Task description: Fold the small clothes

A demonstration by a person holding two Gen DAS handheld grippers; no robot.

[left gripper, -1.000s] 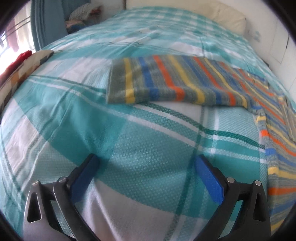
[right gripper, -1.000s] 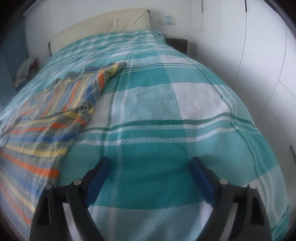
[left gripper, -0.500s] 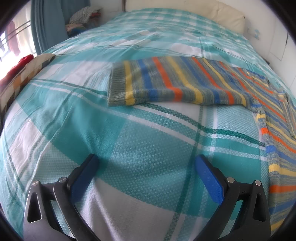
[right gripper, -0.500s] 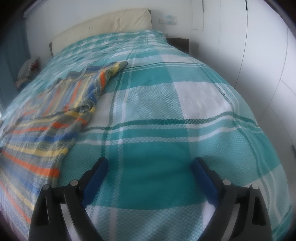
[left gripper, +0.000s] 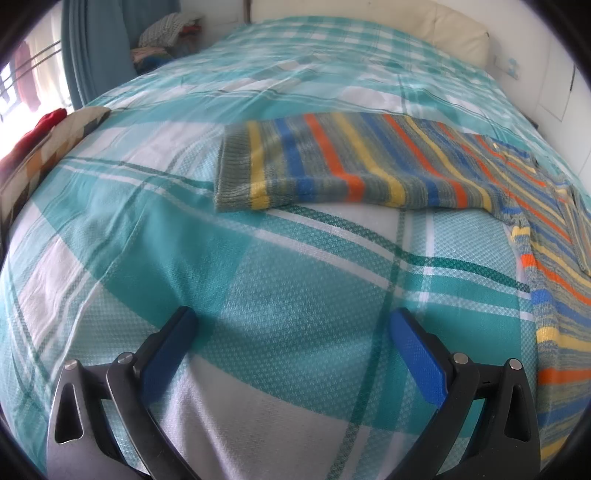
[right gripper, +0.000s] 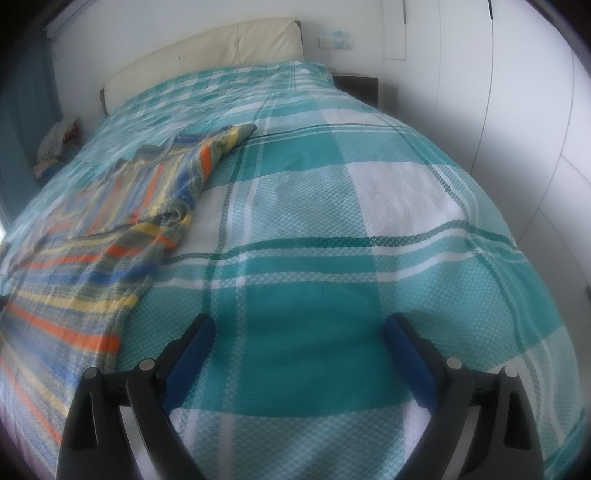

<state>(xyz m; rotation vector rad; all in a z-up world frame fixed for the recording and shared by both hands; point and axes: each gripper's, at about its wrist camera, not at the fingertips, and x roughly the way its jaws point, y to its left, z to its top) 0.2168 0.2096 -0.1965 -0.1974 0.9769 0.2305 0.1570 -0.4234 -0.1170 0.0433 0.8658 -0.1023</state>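
A striped knit sweater (left gripper: 369, 162) in blue, orange, yellow and grey lies spread on the teal plaid bedspread (left gripper: 295, 280). One sleeve stretches left across the left wrist view, ending in a ribbed cuff (left gripper: 236, 173). My left gripper (left gripper: 291, 332) hovers open over bare bedspread, short of that sleeve. In the right wrist view the sweater (right gripper: 110, 236) lies at the left, its other sleeve (right gripper: 221, 147) pointing to the headboard. My right gripper (right gripper: 299, 336) is open above the bedspread (right gripper: 369, 229), to the right of the sweater's hem, holding nothing.
A cream headboard (right gripper: 207, 51) stands at the far end. A pile of clothes (left gripper: 162, 33) sits by the blue curtain (left gripper: 96, 48). A patterned cushion (left gripper: 44, 147) with a red cloth lies at the left edge. White wardrobe doors (right gripper: 517, 110) and a dark nightstand (right gripper: 358, 83) flank the right side.
Both grippers have shifted slightly, the right one drawing back a little so more of the headboard shows. The sweater lies as it did. Both grippers stay open.
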